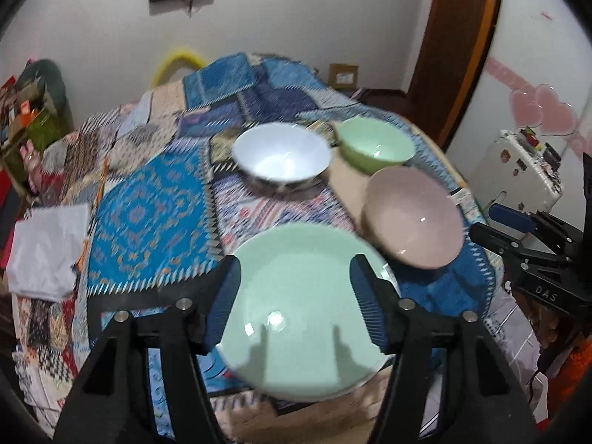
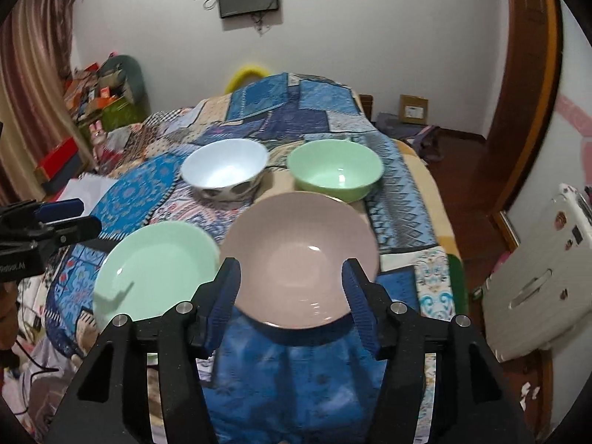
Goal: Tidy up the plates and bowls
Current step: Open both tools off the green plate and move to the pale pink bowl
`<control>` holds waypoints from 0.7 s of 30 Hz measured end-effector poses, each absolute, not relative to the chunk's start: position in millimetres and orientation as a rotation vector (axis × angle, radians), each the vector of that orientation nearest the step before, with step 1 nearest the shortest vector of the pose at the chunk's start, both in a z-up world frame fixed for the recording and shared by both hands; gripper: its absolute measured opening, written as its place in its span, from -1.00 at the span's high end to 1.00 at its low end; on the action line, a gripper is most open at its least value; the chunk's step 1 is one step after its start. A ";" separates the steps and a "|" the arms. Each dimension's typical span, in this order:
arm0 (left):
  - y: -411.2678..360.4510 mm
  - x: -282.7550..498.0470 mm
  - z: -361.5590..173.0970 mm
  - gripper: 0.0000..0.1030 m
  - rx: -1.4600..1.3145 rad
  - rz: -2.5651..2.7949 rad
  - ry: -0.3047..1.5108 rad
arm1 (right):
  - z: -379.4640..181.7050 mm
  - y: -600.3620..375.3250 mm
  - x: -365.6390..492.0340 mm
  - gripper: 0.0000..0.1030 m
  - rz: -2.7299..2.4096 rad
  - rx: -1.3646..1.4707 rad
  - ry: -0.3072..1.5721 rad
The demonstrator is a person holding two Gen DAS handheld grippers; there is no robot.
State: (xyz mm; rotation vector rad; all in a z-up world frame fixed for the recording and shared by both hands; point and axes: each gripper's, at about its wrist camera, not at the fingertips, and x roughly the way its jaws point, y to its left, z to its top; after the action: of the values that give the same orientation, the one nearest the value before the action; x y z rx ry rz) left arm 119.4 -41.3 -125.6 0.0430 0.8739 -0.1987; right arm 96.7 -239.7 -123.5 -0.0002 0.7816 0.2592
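A mint-green plate (image 1: pixel 296 310) lies at the near edge of the patchwork-covered table; my left gripper (image 1: pixel 296 296) hovers open over it, fingers wide on either side. A pink plate (image 2: pixel 299 255) lies to its right; my right gripper (image 2: pixel 290 292) is open above its near rim. Behind them stand a white bowl (image 2: pixel 225 166) and a green bowl (image 2: pixel 335 172). The same four show in the left wrist view: pink plate (image 1: pixel 414 218), white bowl (image 1: pixel 283 155), green bowl (image 1: pixel 375 144). The green plate also shows in the right wrist view (image 2: pixel 155 270).
The table carries a patterned blue cloth (image 2: pixel 303 111). A white paper (image 1: pixel 48 251) lies at the left edge. A white appliance (image 2: pixel 536 288) stands right of the table. Clutter boxes (image 2: pixel 103 100) sit at far left. The right gripper appears in the left wrist view (image 1: pixel 518 240).
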 end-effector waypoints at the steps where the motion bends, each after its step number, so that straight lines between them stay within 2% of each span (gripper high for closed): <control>1: -48.8 122.5 -124.7 -0.21 0.053 -0.209 0.869 | -124.1 -244.3 97.9 -0.04 0.256 0.008 0.785; 15: -115.6 179.6 -170.2 -0.22 0.073 -0.299 0.978 | -166.5 -286.5 129.3 -0.04 0.239 0.123 0.901; 21: -127.9 203.5 -196.3 -0.22 0.072 -0.307 1.038 | -184.7 -289.5 140.9 0.25 0.260 0.154 0.938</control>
State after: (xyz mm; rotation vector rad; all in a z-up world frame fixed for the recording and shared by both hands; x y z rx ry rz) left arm 203.5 -127.9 -196.3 0.0721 1.0377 -0.3069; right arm 140.9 -289.5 -184.7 0.1536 0.9376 0.2599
